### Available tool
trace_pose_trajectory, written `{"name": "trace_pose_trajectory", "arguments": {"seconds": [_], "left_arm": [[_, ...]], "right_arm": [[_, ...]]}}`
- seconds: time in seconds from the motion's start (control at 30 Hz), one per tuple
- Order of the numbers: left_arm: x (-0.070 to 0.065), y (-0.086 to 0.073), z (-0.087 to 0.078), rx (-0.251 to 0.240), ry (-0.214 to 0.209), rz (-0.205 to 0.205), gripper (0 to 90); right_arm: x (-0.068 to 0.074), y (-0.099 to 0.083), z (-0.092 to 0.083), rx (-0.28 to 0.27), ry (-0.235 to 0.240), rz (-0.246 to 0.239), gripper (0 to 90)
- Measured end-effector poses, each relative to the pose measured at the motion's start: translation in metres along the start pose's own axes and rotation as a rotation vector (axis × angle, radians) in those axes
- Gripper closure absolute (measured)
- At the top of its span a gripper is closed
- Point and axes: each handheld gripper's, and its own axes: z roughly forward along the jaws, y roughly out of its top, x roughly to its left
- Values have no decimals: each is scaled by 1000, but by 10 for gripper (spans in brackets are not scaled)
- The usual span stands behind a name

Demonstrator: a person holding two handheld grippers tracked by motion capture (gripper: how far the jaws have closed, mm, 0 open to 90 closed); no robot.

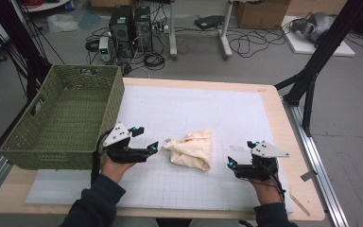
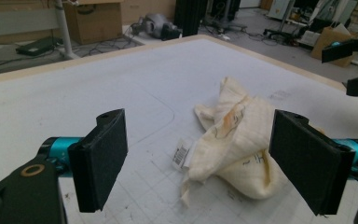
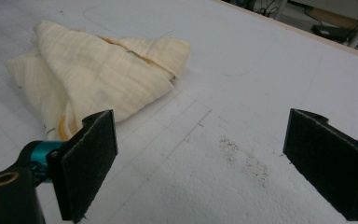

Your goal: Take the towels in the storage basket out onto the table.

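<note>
A crumpled cream cloth point(image 1: 191, 149) lies on the white gridded mat point(image 1: 194, 106) between my two grippers. My left gripper point(image 1: 146, 138) hovers just left of the cloth, its jaws wide apart and holding nothing. In the left gripper view the cloth point(image 2: 237, 140) lies just beyond the open left gripper point(image 2: 203, 158), with a small white label point(image 2: 182, 156) at its near edge. My right gripper point(image 1: 240, 153) stands open a short way right of the cloth. In the right gripper view the cloth point(image 3: 93, 70) sits ahead and to the left of the empty right gripper point(image 3: 214, 163).
A green woven basket point(image 1: 28, 142) stands at the table's left edge, close behind my left hand. The mat's far half is bare. Beyond the table are computer towers, cables and cardboard boxes on the floor. A dark frame post rises at the right.
</note>
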Motion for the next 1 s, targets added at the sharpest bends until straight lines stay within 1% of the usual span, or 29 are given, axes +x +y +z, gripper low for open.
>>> {"name": "trace_pose_trajectory", "arguments": {"seconds": [0.07, 0.13, 0.2, 0.33, 0.4, 0.43, 0.47, 0.57, 0.67, 0.8, 0.87, 0.97, 1.0], "left_arm": [[-2, -1, -3, -12, 1, -4, 199], [-5, -4, -5, -8, 1, 9, 200], [-6, -6, -5, -12, -3, 10, 201], [-4, -8, -5, -11, -2, 8, 199], [-4, -9, -5, -9, -8, 8, 197], [-4, -9, -5, -8, -2, 3, 196], [-3, -9, -5, -9, -6, 1, 196], [-1, -9, -5, -15, -1, -7, 196], [1, -12, -2, 5, 5, -8, 197], [3, -13, -4, 3, 19, -15, 196], [5, -13, -5, 3, 27, -18, 194], [6, -13, -3, 5, 37, -29, 193], [6, -13, -2, 8, 34, -27, 193]], "right_arm": [[1, 1, 2, 0, 2, 0, 90], [2, 2, 3, 0, 10, 0, 90], [2, 0, 4, 11, 21, 0, 90], [0, 0, 4, 13, 20, 18, 90], [0, 0, 4, 8, 4, 9, 91], [0, 0, 3, 5, 1, 8, 91], [0, 1, 4, 6, 4, 11, 91], [1, 0, 4, 10, 5, 15, 91], [-1, -1, 3, 3, 1, 16, 91], [-2, -3, 4, 8, 2, 22, 91], [-2, -3, 4, 4, 6, 12, 91], [0, -3, 2, 1, 8, 11, 91], [-1, -3, 1, -3, 5, 4, 91]]}}
